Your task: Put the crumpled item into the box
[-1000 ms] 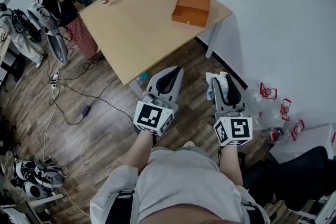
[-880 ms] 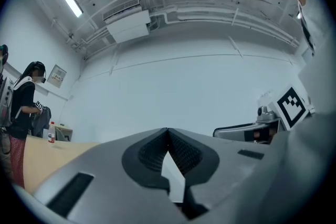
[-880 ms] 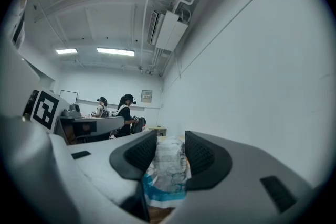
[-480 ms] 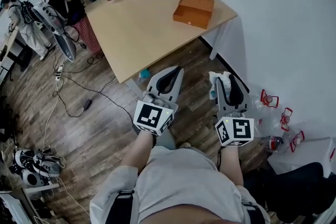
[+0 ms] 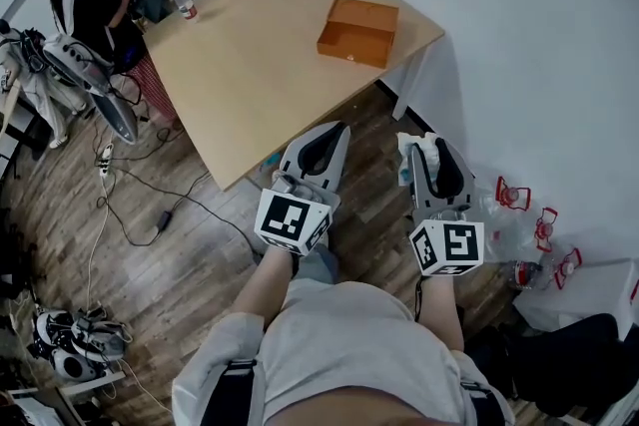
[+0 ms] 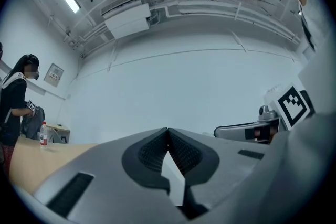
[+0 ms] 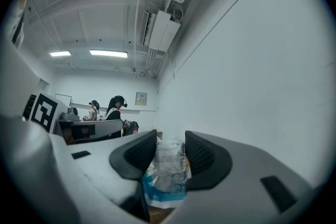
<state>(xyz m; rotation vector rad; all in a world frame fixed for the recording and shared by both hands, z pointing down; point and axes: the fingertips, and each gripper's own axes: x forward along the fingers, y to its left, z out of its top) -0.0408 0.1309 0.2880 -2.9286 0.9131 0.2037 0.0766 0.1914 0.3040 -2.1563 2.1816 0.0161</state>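
Note:
My right gripper [image 5: 422, 148] is shut on a crumpled plastic bottle [image 5: 407, 158] with a blue and white label; in the right gripper view the crumpled bottle [image 7: 169, 171] is squeezed between the two pads, and the right gripper [image 7: 170, 150] points up. My left gripper [image 5: 333, 135] is shut and empty; in the left gripper view the left gripper [image 6: 168, 140] has its jaws touching at the tip. The open orange box [image 5: 357, 31] sits near the far right corner of the wooden table [image 5: 250, 65], well ahead of both grippers, which hang over the floor.
A water bottle [image 5: 184, 1] stands at the table's far left. A person [image 5: 88, 7] stands beyond it. Cables [image 5: 150, 205] run across the wood floor at left. Several crushed bottles [image 5: 529, 214] lie by the white wall at right.
The view shifted slightly, so the table and box sit a little further left. Both grippers keep their poses, the right one still shut on the bottle.

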